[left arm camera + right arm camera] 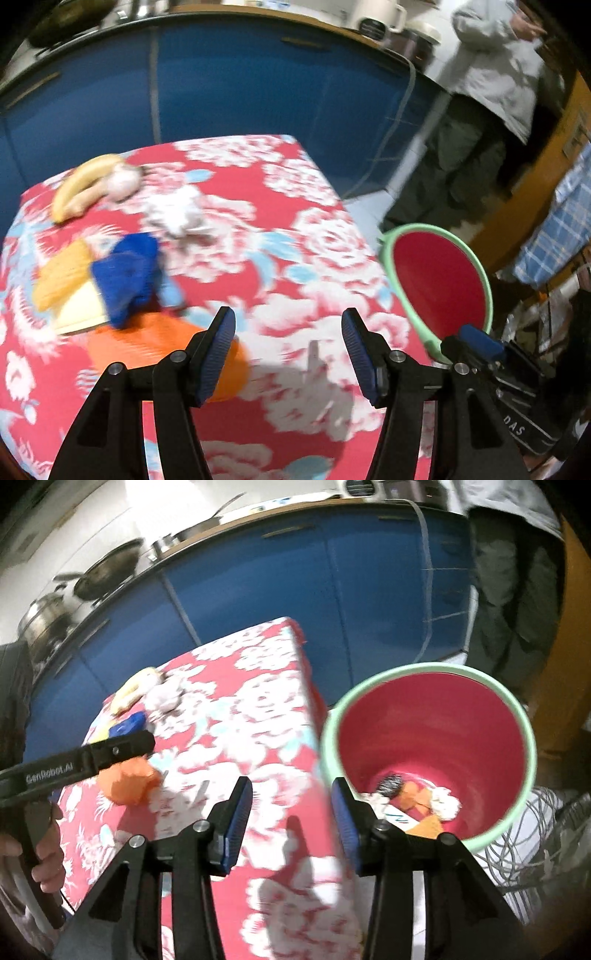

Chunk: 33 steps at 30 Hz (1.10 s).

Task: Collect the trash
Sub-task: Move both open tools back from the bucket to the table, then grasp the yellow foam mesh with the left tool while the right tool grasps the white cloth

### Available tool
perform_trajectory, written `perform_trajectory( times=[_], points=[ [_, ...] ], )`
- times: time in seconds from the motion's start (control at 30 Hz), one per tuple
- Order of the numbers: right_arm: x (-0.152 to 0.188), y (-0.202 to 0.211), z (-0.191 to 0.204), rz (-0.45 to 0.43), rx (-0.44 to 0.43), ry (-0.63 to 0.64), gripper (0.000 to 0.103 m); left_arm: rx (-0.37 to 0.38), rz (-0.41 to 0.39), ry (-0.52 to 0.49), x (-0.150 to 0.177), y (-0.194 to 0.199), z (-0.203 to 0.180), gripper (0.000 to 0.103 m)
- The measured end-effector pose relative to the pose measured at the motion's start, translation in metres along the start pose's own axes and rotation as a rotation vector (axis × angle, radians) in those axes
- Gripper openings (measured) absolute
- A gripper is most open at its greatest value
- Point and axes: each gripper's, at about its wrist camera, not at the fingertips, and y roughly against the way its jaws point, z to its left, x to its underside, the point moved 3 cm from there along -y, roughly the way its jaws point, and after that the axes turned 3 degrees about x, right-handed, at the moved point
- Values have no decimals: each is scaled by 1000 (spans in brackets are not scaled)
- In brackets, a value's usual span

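While both jaws gape empty, orange wad (166, 354) beside left jaws, bin (517, 716) right.

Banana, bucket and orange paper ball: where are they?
banana (79, 181), left wrist view, middle of its curve
bucket (424, 723), right wrist view, red inner wall
orange paper ball (127, 781), right wrist view, its middle

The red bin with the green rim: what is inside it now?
Inside the red bin, at the bottom, lie crumpled white paper, orange scraps and a dark crumpled piece. The right gripper's finger covers part of the pile, so more may be hidden.
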Motion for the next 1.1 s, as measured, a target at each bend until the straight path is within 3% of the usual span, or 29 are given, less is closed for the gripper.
perform_trajectory(
  times=[0.63, 1.1],
  points=[
    [-40, -74, 108, 109, -131, 106, 47, -208, -84, 235, -8, 40, 149, 61],
    [-88, -134, 173, 110, -124, 189, 48, -233, -41, 338, -18, 7, 212, 61]
  ],
)
